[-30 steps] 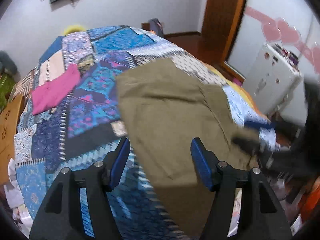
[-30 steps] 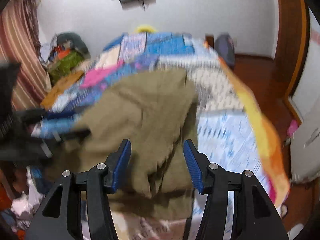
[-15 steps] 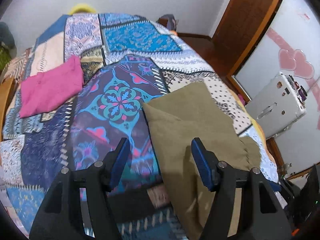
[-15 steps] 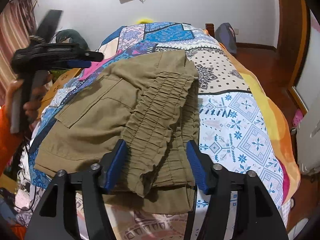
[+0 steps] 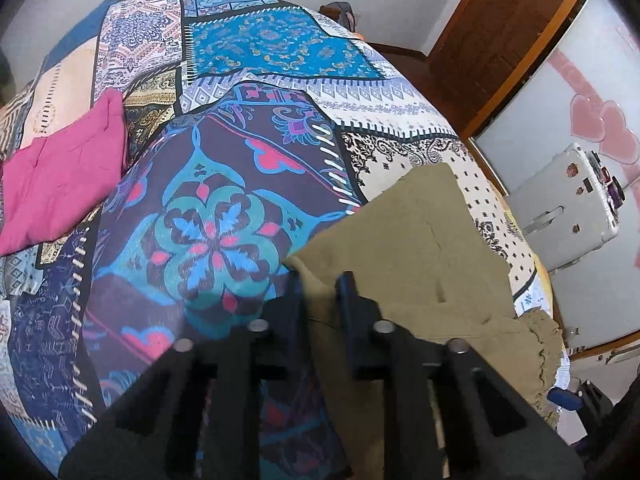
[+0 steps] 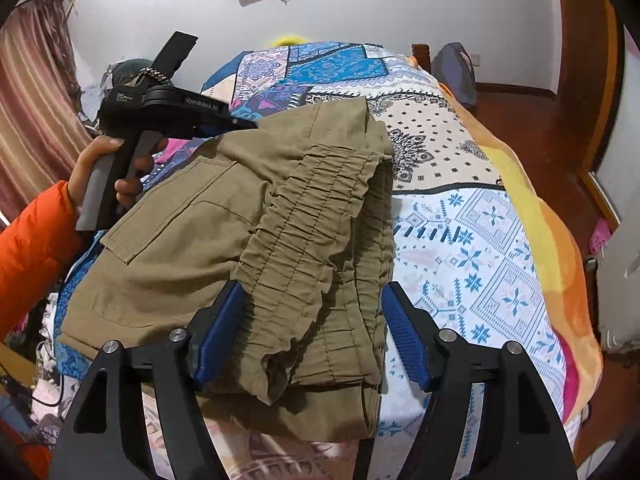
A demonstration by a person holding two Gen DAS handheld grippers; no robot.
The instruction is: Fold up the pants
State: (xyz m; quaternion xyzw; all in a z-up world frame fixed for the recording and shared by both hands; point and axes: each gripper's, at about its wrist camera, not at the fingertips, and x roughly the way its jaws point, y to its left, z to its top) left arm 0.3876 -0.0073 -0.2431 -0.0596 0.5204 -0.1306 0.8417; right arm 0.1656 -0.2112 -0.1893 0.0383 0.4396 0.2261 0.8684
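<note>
Olive-green pants (image 6: 192, 240) lie folded on the patchwork bedspread (image 6: 480, 248), with the gathered elastic waistband (image 6: 312, 216) doubled on top. My right gripper (image 6: 313, 289) straddles the waistband's near end; its jaws are opening and the blue pads (image 6: 404, 340) stand apart from the cloth. In the left wrist view the pants (image 5: 420, 248) fill the lower right. My left gripper (image 5: 320, 280) is closing on their left corner, with a ridge of olive cloth pinched between the fingers. The right wrist view shows the left gripper (image 6: 236, 122) at the pants' far left edge, held by a hand (image 6: 100, 160) in an orange sleeve.
A folded pink garment (image 5: 60, 184) lies on the bedspread (image 5: 216, 240) to the left. A white case (image 5: 568, 208) stands on the floor beside the bed. A backpack (image 6: 456, 72) leans at the bed's far end, a striped curtain (image 6: 32, 100) hangs left.
My left gripper swept across the bed to the pants' left corner and its jaws came together on the cloth. The right jaws widened a little and the pants settled flat.
</note>
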